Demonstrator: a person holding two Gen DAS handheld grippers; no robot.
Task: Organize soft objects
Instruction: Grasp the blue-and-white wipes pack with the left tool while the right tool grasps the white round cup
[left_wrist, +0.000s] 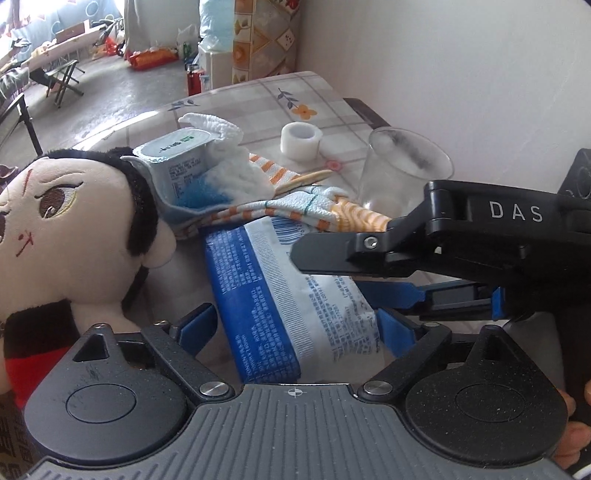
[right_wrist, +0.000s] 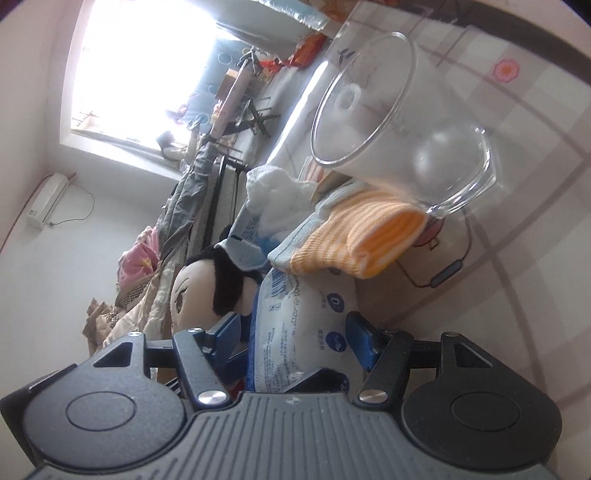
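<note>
A blue and white soft tissue pack (left_wrist: 295, 295) lies on the table between the blue pads of my left gripper (left_wrist: 295, 328), whose jaws stand on either side of it. My right gripper (right_wrist: 295, 332), turned on its side, also has its pads against the same pack (right_wrist: 295, 332); it shows in the left wrist view (left_wrist: 369, 273) reaching in from the right. A plush doll (left_wrist: 74, 221) with black hair lies left of the pack. An orange-striped sock (right_wrist: 362, 236) and a white cloth (left_wrist: 229, 177) lie behind it.
A clear glass cup (left_wrist: 399, 173) stands at the right behind the sock. A yogurt tub (left_wrist: 177, 158) rests on the cloth. A white tape roll (left_wrist: 301, 140) sits farther back on the flowered tablecloth (left_wrist: 295, 96). The wall is close on the right.
</note>
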